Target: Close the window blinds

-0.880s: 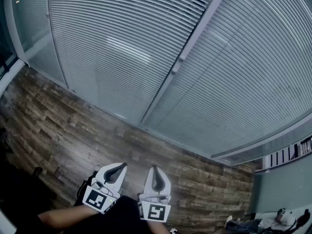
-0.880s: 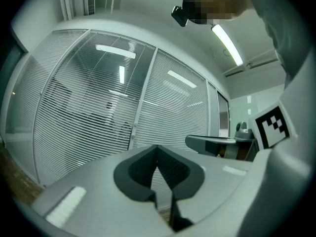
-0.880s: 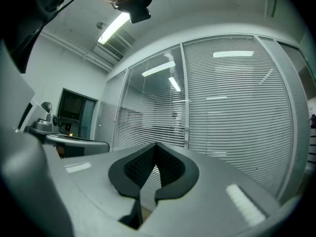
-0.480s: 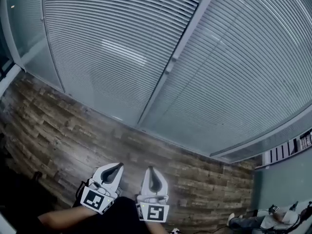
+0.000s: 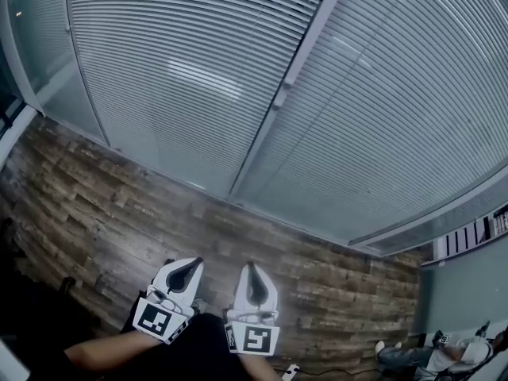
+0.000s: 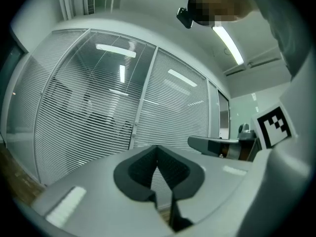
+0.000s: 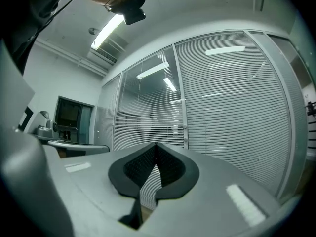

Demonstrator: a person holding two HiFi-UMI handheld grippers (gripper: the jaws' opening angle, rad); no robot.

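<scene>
Well beyond the left claw (image 5: 191, 263) and right claw (image 5: 252, 267) hang the blinds (image 5: 198, 78).

The left gripper (image 5: 193, 262) and right gripper (image 5: 252, 266) lie side by side over the floor (image 5: 103, 205). The window blinds (image 5: 182, 78) stand ahead, well apart, with a frame post (image 5: 287, 82) between two panels.

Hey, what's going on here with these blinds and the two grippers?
A person stands facing a glass wall covered by window blinds, holding a gripper in each hand. The left gripper and the right gripper are both shut, with nothing between their jaws. They are held level and low over the wooden floor, and neither touches the blinds. Dim shapes show through the slats, so the blinds look not fully closed.
</scene>
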